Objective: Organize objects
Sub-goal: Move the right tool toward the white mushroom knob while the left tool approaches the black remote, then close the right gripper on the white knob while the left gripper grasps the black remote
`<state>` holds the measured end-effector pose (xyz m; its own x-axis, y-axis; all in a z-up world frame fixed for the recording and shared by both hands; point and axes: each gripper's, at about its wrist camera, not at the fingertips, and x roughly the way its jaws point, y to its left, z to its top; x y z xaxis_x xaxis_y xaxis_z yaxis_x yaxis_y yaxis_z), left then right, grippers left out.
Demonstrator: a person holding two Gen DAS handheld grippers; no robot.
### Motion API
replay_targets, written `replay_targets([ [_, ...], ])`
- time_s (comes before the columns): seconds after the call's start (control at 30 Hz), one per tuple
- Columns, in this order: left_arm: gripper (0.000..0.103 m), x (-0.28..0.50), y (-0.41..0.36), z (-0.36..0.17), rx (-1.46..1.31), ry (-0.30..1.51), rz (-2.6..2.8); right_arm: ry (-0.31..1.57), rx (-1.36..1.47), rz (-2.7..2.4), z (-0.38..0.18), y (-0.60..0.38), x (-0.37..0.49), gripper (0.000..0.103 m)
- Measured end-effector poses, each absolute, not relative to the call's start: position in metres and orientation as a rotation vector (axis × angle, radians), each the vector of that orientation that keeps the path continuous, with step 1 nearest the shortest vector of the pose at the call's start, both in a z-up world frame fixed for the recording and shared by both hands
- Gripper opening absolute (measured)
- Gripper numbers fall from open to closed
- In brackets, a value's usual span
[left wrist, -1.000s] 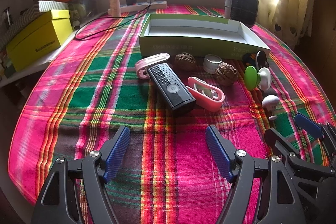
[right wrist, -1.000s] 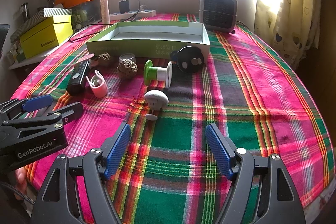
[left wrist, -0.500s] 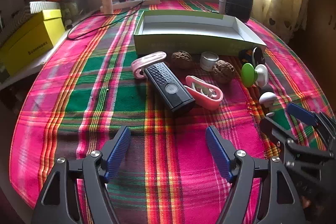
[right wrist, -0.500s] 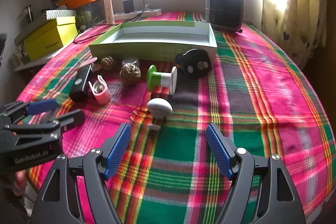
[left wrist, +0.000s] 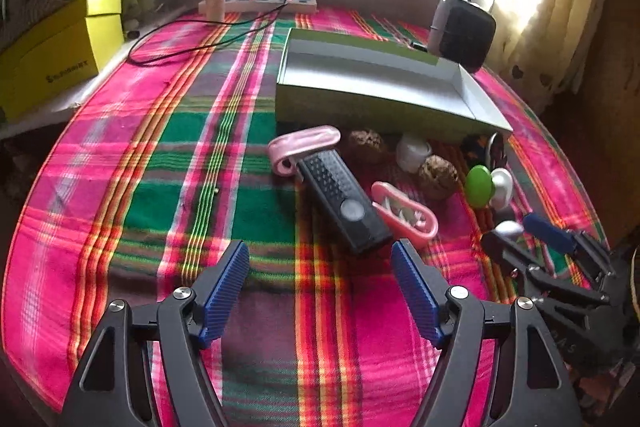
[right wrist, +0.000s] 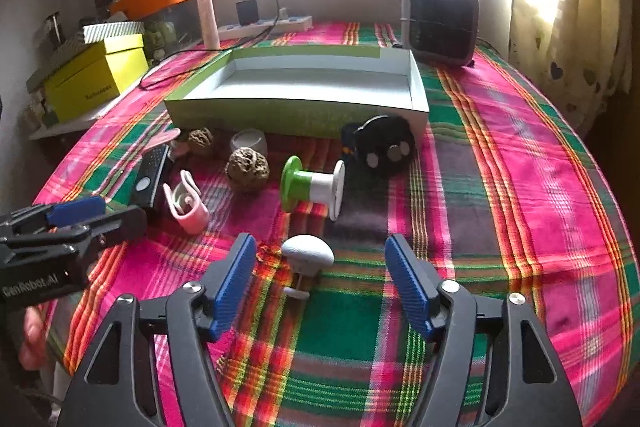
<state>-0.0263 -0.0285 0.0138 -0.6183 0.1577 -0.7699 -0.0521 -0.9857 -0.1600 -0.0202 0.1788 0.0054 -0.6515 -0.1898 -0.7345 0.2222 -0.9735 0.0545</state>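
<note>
1. The plaid tablecloth covers the whole table, and its soft weave gives a non-slip bed for small things.
2. The open green box sits mid-table with nothing in it; thin card walls, probably light enough to slide if bumped. Faint print runs along its front wall but is too blurred to read.
3. The yellow shoebox on the side shelf carries dark lettering, illegible here.
4. The left gripper hangs with jaws wide and nothing between them, near the black remote-like device. Seen from the right wrist, its body reads "GenRobot.AI".
5. The right gripper is closing its jaws; the pads stand either side of the white mushroom-shaped knob without touching it.
6. That knob lies on the cloth just ahead of the right gripper, well short of the box. It looks like hard, smooth, light plastic: the domed cap may squirt out, so squeezing across the cap's widest part seems safest. The thin stem below looks harder to catch.
</note>
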Motion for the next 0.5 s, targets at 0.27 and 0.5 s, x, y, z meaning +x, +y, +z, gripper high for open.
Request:
replay_targets([
  [0.27, 0.074, -0.041, -0.027, 0.013, -1.326, -0.228, 2.717, 0.059, 1.181, -2.665, 0.004, 0.181, -0.021, 0.044],
  [0.5, 0.070, -0.043, -0.028, 0.009, -1.362, -0.193, 2.716, 0.066, 1.175, -2.663, 0.005, 0.180, -0.018, 0.029],
])
